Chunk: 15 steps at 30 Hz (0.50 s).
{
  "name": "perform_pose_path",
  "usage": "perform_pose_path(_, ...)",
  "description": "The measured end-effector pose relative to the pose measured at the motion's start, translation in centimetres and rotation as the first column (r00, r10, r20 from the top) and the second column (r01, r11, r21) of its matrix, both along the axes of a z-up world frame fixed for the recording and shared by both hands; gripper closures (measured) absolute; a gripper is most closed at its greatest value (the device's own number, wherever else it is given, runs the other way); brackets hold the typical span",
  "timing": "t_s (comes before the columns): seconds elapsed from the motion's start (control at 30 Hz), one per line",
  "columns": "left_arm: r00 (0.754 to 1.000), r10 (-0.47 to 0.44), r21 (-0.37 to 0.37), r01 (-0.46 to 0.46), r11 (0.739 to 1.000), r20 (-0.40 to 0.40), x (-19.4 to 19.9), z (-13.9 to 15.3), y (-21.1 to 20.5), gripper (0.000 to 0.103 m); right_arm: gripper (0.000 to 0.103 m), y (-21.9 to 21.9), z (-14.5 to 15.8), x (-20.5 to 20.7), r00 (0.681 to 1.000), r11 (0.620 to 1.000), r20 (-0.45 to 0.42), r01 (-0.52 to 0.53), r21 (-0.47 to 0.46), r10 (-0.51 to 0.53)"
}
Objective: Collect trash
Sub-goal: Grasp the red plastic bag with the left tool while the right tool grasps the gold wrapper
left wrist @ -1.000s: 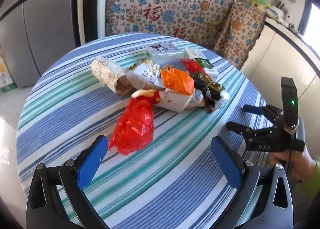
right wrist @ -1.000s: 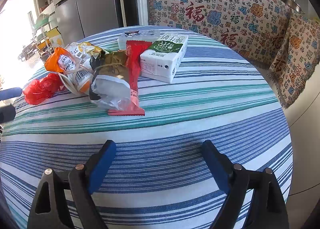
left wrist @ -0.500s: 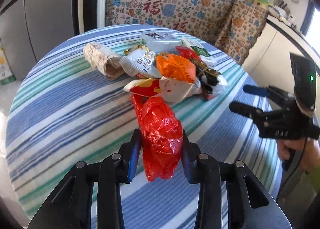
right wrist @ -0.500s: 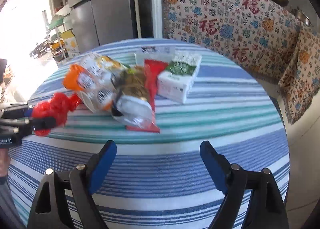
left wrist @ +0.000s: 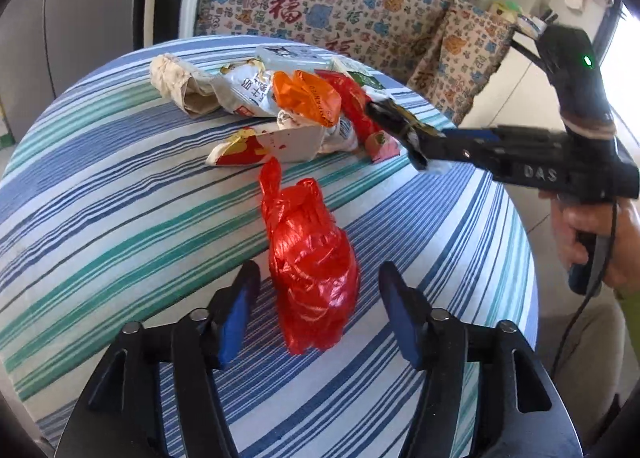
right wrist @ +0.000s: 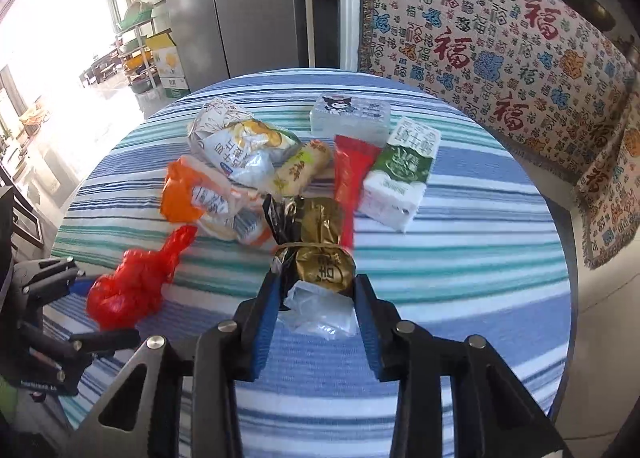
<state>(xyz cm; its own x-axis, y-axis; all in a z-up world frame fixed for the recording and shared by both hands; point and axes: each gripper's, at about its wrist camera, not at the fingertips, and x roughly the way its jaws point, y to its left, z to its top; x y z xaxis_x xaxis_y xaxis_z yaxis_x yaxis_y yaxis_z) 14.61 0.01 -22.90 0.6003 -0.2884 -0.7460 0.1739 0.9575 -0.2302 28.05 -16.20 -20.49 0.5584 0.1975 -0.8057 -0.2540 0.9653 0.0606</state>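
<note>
A crumpled red plastic bag [left wrist: 310, 258] lies on the striped round table [left wrist: 120, 197], between the fingers of my left gripper [left wrist: 316, 308], which is open around it with gaps on both sides. It also shows in the right wrist view [right wrist: 134, 284]. My right gripper [right wrist: 316, 302] is shut on a gold and black wrapper [right wrist: 320, 254] with clear plastic at its near end. In the left wrist view the right gripper [left wrist: 404, 129] reaches into the trash pile [left wrist: 296, 109] from the right.
The pile holds an orange packet [right wrist: 192, 193], a white snack bag [right wrist: 240, 145], a red wrapper [right wrist: 352, 169], a green and white carton [right wrist: 404, 173] and a tissue pack [right wrist: 352, 113]. A patterned cloth [right wrist: 500, 41] hangs behind. A fridge [right wrist: 240, 5] stands at the back.
My left gripper, shut on the red bag half a second ago, has opened around it. My right gripper moved forward into the pile and closed on the gold and black wrapper.
</note>
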Motion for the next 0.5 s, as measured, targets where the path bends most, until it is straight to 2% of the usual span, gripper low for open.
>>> perform_pose_path(0.1, 1.000, -0.003, -0.007, 0.003, 1.000, 0.006, -0.3, 0.4, -0.1, 0.021, 0.065, -1.4, -0.8, -3.0, 0.998, 0.998, -0.022, 0.059, -0.012, -0.059)
perform_pose_path(0.2, 1.000, -0.005, 0.004, 0.005, 1.000, 0.011, -0.3, 0.3, -0.4, 0.017, 0.062, -1.6, -2.2, -4.4, 0.997, 0.999, -0.060, 0.054, -0.001, -0.054)
perform_pose_path(0.27, 1.000, -0.007, 0.000, 0.007, 1.000, 0.005, -0.1, 0.1, -0.6, 0.016, 0.056, -1.5, -3.0, -4.3, 0.996, 0.999, -0.076, 0.051, 0.000, -0.051)
perform_pose_path(0.3, 1.000, -0.008, 0.000, 0.008, 1.000, 0.003, -0.2, 0.0, -0.6, 0.014, 0.046, -1.5, -3.4, -4.3, 0.995, 0.999, -0.084, 0.050, 0.001, -0.050)
perform_pose_path(0.33, 1.000, -0.009, 0.003, 0.009, 1.000, 0.001, -0.1, -0.1, -0.7, 0.013, 0.042, -1.4, -3.7, -4.2, 0.994, 0.999, -0.094, 0.048, 0.004, -0.047)
perform_pose_path(0.43, 1.000, -0.010, 0.015, 0.010, 1.000, -0.003, 0.0, -0.2, -0.9, 0.011, 0.042, -1.1, -4.5, -3.5, 0.987, 1.000, -0.157, 0.018, 0.017, -0.015)
perform_pose_path(0.5, 1.000, -0.001, 0.019, 0.001, 1.000, -0.002, 0.2, -0.2, -0.9, 0.011, 0.041, -0.5, -4.6, -3.1, 0.985, 1.000, -0.170, -0.006, -0.010, 0.004)
